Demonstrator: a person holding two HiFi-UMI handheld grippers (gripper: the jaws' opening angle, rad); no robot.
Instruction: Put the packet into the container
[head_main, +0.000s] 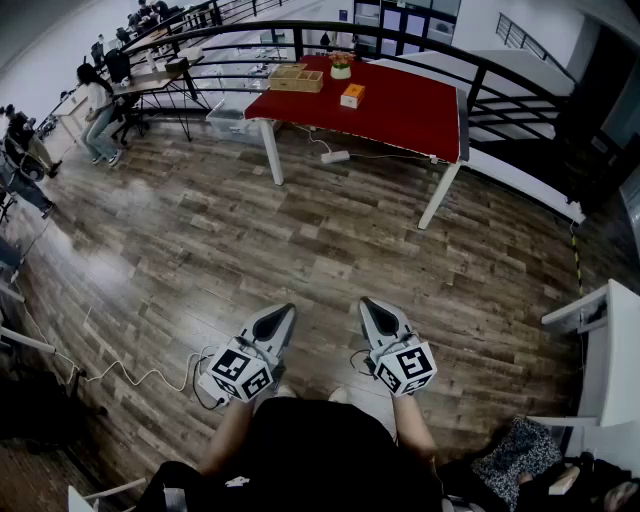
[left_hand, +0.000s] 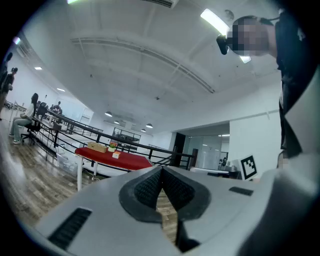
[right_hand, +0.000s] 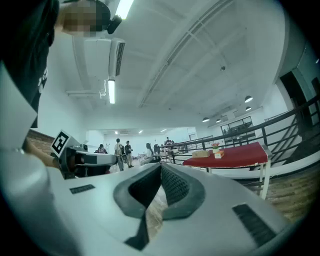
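Over the wood floor (head_main: 200, 250), left claw (head_main: 286, 311) and right claw (head_main: 369, 304) hang clenched on nothing.

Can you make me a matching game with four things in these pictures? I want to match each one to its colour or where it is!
Things:
1. table top
2. packet
3. power strip
4. wooden box

Colours and places:
A. lying on the floor
B. red
C. orange
D. light brown

Right pairs: 1-B, 2-C, 3-A, 4-D.
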